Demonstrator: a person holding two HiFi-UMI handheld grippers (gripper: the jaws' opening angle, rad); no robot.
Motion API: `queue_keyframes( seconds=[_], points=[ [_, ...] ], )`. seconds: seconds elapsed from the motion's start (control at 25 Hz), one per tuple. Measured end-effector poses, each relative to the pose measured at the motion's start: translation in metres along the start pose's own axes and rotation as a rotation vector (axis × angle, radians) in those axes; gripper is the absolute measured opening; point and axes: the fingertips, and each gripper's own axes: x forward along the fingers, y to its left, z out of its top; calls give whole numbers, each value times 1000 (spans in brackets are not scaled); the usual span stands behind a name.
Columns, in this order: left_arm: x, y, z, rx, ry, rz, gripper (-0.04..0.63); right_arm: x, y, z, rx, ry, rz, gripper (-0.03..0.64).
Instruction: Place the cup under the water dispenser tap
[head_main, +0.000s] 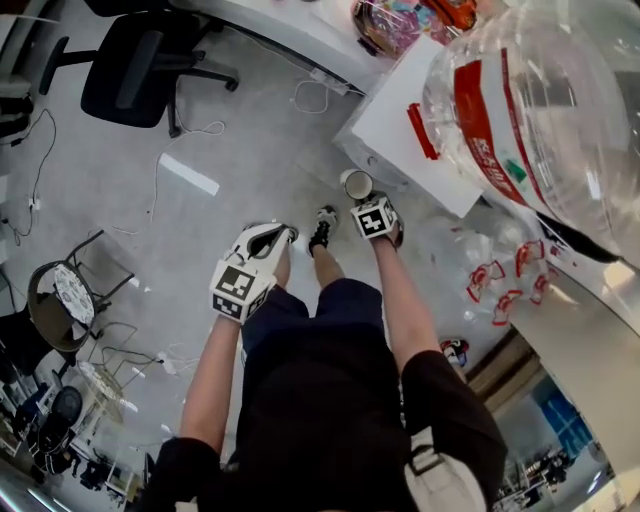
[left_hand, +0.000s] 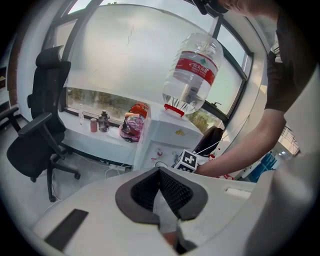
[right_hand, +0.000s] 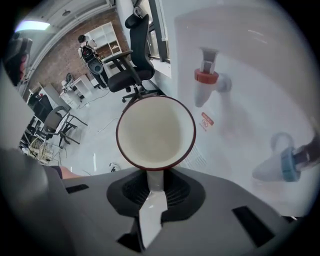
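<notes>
A white cup with a red rim (right_hand: 156, 131) is held by its handle, with my right gripper (right_hand: 156, 176) shut on it and its mouth facing the camera. The cup (head_main: 356, 184) hangs low in front of the white water dispenser (head_main: 415, 125). In the right gripper view the red tap (right_hand: 206, 80) sits just up and right of the cup, and the blue tap (right_hand: 283, 165) is farther right. My left gripper (head_main: 283, 233) is shut and holds nothing, off to the left of the cup. A large clear water bottle (left_hand: 192, 70) tops the dispenser.
A black office chair (head_main: 140, 60) stands on the grey floor at the back left, with loose cables (head_main: 200, 130) near it. A round-seated chair (head_main: 65, 295) is at the left. Empty clear bottles (head_main: 500, 280) lie right of the person's legs. A cluttered counter (left_hand: 100, 132) adjoins the dispenser.
</notes>
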Motion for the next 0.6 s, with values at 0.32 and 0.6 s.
queue_keyframes(
  seconds=[0.32,0.6],
  points=[
    [4,11,-38,-29,53,4,-3,47,-20,-22,50,75,-45,38],
    [9,15,-53,-40,70,-3,-3,62,-42,-15,89,106,-86,38]
  ],
)
